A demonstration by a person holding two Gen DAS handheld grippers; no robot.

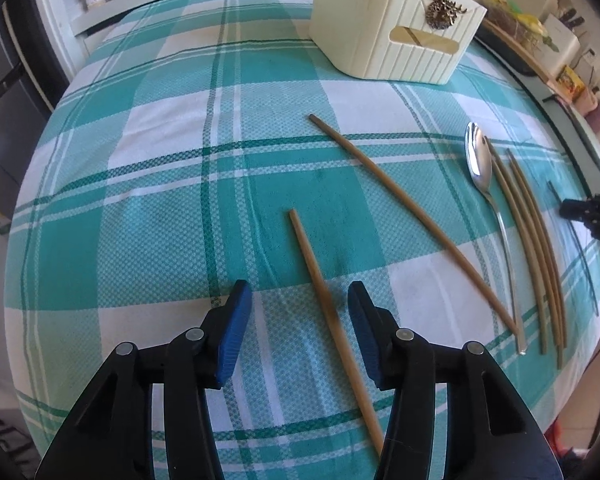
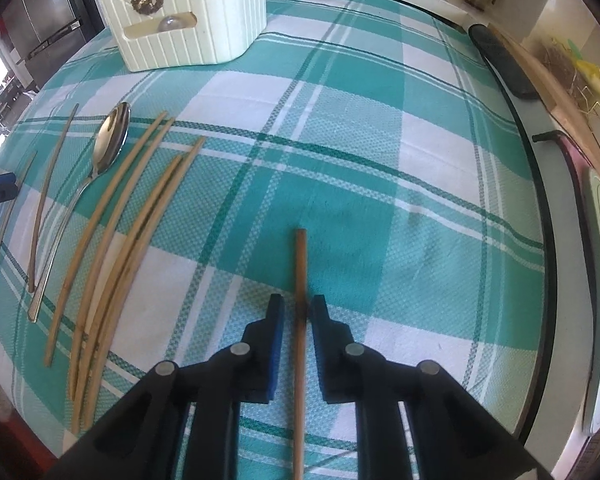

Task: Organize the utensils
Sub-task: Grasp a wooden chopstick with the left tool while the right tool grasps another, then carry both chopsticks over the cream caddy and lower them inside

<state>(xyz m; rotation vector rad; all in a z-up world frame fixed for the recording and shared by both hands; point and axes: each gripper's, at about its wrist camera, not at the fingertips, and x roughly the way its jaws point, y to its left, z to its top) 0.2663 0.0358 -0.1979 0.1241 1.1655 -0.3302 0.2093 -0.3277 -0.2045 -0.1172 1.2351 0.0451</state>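
1. Wooden chopstick (image 2: 300, 280) sits pinched in the right gripper (image 2: 297, 312), jaws closed on it.
2. Left gripper (image 1: 300, 300) hangs open around another chopstick (image 1: 320, 292), pads not touching.
3. Cream holder (image 1: 392, 24) at 12 o'clock; spoon (image 1: 480, 160) at 2 o'clock.

On the tabletop (image 1: 140, 200), seen from the left wrist, the holder (image 1: 392, 20) stands at twelve o'clock. Two chopsticks (image 1: 412, 220) lie at centre, one between the left tongs (image 1: 300, 312). At three o'clock the spoon (image 1: 480, 160) lies just beside a chopstick bundle (image 1: 532, 240).
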